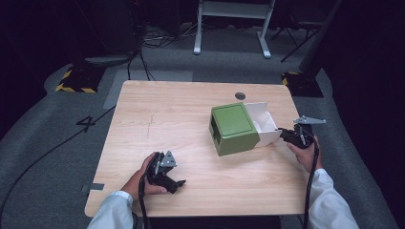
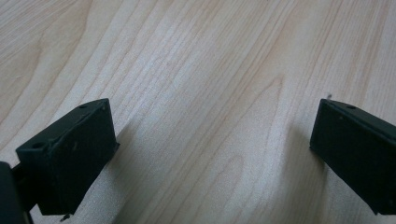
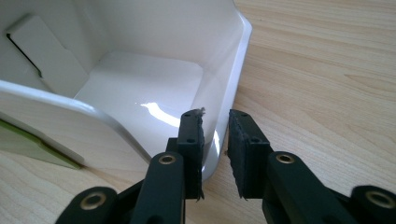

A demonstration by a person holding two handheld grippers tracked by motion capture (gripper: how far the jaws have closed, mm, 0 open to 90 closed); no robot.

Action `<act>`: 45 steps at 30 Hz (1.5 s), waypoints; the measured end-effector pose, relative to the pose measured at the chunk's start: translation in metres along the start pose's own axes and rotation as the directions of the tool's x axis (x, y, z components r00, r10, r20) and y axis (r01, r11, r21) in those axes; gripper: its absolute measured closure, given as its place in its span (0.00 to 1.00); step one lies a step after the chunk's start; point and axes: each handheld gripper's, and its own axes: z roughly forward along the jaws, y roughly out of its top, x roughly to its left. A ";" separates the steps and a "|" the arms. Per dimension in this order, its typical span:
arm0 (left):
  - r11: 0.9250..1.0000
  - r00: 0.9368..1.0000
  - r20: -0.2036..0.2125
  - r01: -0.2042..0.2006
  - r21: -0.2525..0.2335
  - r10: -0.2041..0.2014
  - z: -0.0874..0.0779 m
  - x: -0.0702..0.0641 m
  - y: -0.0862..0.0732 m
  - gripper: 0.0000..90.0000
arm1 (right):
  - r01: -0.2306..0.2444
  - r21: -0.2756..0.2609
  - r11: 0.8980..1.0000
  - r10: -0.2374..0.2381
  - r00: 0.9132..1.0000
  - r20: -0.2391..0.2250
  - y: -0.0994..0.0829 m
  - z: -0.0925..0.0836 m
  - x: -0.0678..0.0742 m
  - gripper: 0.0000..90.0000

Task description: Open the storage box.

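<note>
A green box (image 1: 234,128) lies on the wooden table (image 1: 157,119), right of centre. A white drawer (image 1: 265,121) sticks out of its right side. My right gripper (image 1: 282,133) is at the drawer's outer corner. In the right gripper view, my right gripper (image 3: 215,119) straddles the wall of the drawer (image 3: 140,88), one jaw inside and one outside, shut on it. The drawer looks empty, and a strip of the green box (image 3: 28,144) shows at the left. My left gripper (image 1: 179,185) rests near the table's front edge. In the left gripper view, my left gripper (image 2: 215,116) is open over bare wood.
A round cable hole (image 1: 240,96) sits near the table's far edge. Beyond the table are a white frame's legs (image 1: 229,28), floor cables and yellow-black striped bases (image 1: 76,81). The table's left half is bare wood.
</note>
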 end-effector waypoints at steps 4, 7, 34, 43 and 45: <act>1.000 1.000 -0.001 0.000 0.000 0.000 0.000 0.000 0.000 0.01 | -0.004 0.000 1.000 0.004 1.000 -0.001 0.000 0.000 -0.001 0.84; 1.000 1.000 -0.001 0.000 0.000 0.000 0.000 0.000 0.000 0.01 | -0.006 0.001 1.000 0.006 1.000 -0.003 0.000 0.000 -0.002 0.84; 1.000 1.000 -0.001 0.000 0.000 0.000 0.000 0.000 0.000 0.01 | 0.011 -0.009 1.000 -0.011 0.999 0.047 0.002 -0.007 -0.005 0.61; 1.000 1.000 0.000 0.000 0.000 0.000 0.000 0.000 0.000 0.01 | -0.008 -0.014 1.000 0.009 0.999 0.053 0.004 -0.012 -0.009 0.47; 1.000 1.000 0.000 0.000 0.000 0.000 0.000 0.000 0.000 0.01 | -0.009 -0.030 1.000 0.010 0.998 0.058 0.005 -0.016 -0.010 0.42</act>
